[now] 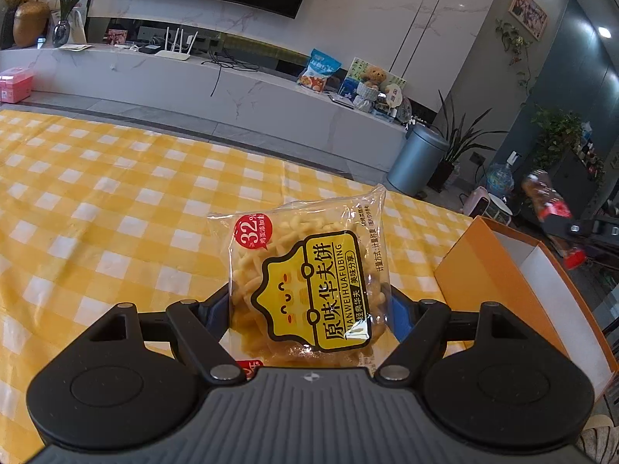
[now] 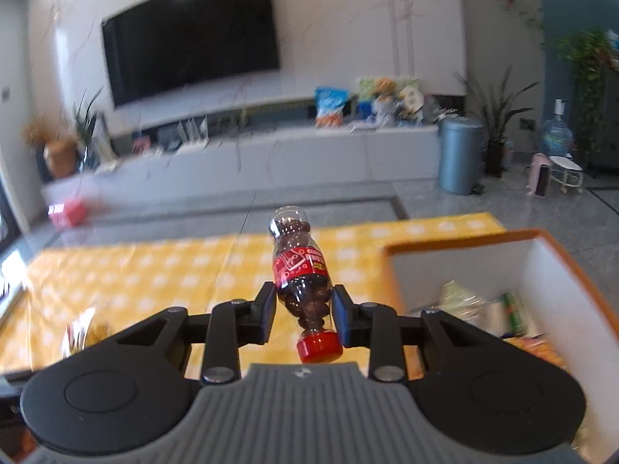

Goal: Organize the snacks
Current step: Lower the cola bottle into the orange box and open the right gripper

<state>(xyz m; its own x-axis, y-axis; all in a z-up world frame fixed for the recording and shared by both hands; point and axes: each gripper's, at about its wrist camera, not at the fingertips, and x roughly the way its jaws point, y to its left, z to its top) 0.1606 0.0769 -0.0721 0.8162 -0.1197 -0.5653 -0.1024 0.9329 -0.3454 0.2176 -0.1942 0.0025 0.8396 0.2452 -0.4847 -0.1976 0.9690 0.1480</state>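
Clear-plastic waffle packet (image 1: 305, 286): yellow label with a red round badge, pale waffle pieces showing through; held off the cloth, label turned sideways.
Left gripper (image 1: 309, 309): jaws spread wide and clamped on the packet's two side edges, blue pads pressing the wrapper.
Small bottle (image 2: 303, 282): clear, full of brown chocolate balls, red label, red cap pointing back at the camera, base tilted up and away.
Right gripper (image 2: 303, 311): jaws narrow, closed on the bottle's lower body just above the cap; bottle lifted clear of the table. Left view shows the same bottle (image 1: 551, 212) blurred above the box.
Orange box (image 2: 464, 247): white inside, open top, on the table's right side; several wrapped snacks (image 2: 487, 309) lie within, too blurred to name.
Tablecloth (image 1: 116, 212): yellow-and-white check.
Another packet (image 2: 83, 332): on the cloth at left, blurred.
Background: TV (image 2: 189, 34), marble console, blue bin (image 1: 416, 160).
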